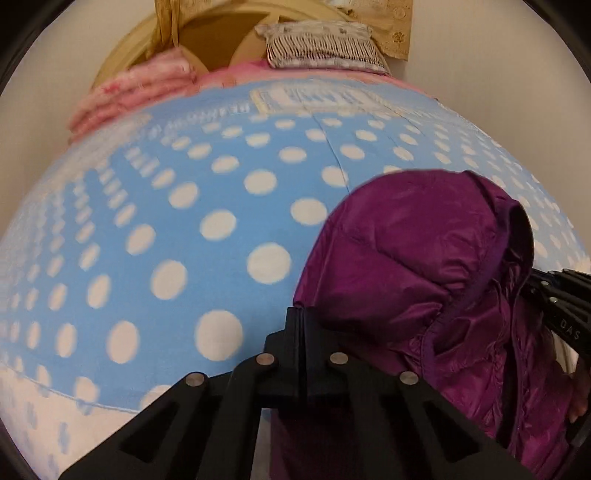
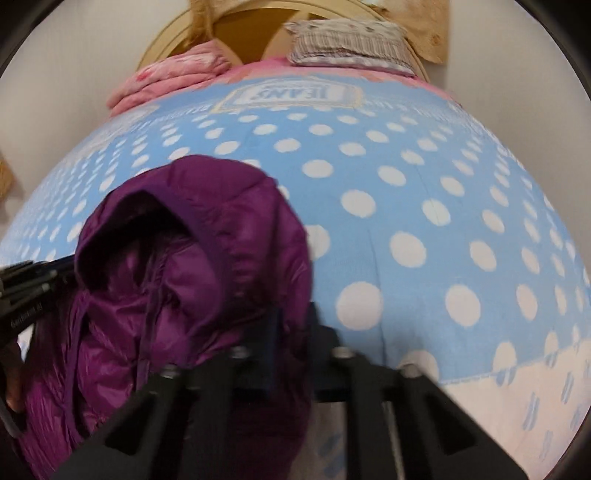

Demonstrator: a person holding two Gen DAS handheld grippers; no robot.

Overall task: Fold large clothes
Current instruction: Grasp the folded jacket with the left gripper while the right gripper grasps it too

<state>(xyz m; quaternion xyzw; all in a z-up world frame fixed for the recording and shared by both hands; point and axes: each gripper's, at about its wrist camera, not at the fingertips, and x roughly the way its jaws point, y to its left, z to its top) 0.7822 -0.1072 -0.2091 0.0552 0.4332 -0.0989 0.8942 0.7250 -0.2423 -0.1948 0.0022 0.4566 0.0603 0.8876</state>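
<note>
A purple puffer jacket with a hood hangs between my two grippers above a bed. In the left wrist view it fills the lower right; my left gripper is shut on its edge. In the right wrist view the jacket fills the lower left, and my right gripper is shut on its fabric. The right gripper shows at the right edge of the left wrist view. The left gripper shows at the left edge of the right wrist view.
A blue blanket with white dots covers the bed. At the head lie a folded pink quilt and a striped pillow against a wooden headboard. White walls stand on both sides.
</note>
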